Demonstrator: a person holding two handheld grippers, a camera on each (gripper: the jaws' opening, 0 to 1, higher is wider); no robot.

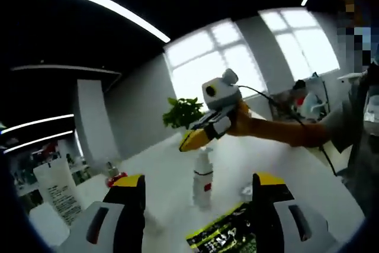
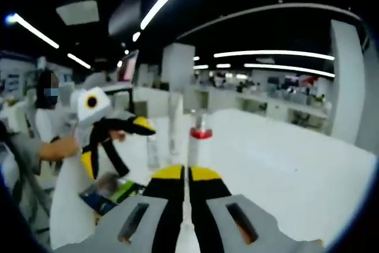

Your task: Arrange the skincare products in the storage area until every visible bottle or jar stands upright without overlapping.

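On counter (image 1: 296, 176), bottle (image 1: 202, 179) stands ahead of left tool (image 1: 198, 191), jaws apart; right tool (image 2: 186, 173) closed, empty.

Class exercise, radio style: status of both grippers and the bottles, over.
Left gripper open, empty. Right gripper shut, above the spray bottle. Spray bottle upright on the white table; white tube upright too. Nothing in the way.

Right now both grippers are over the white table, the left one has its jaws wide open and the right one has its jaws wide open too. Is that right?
Not quite. The right gripper has its jaws pressed together, as the right gripper view shows. The left gripper does have its jaws wide open above the white table.
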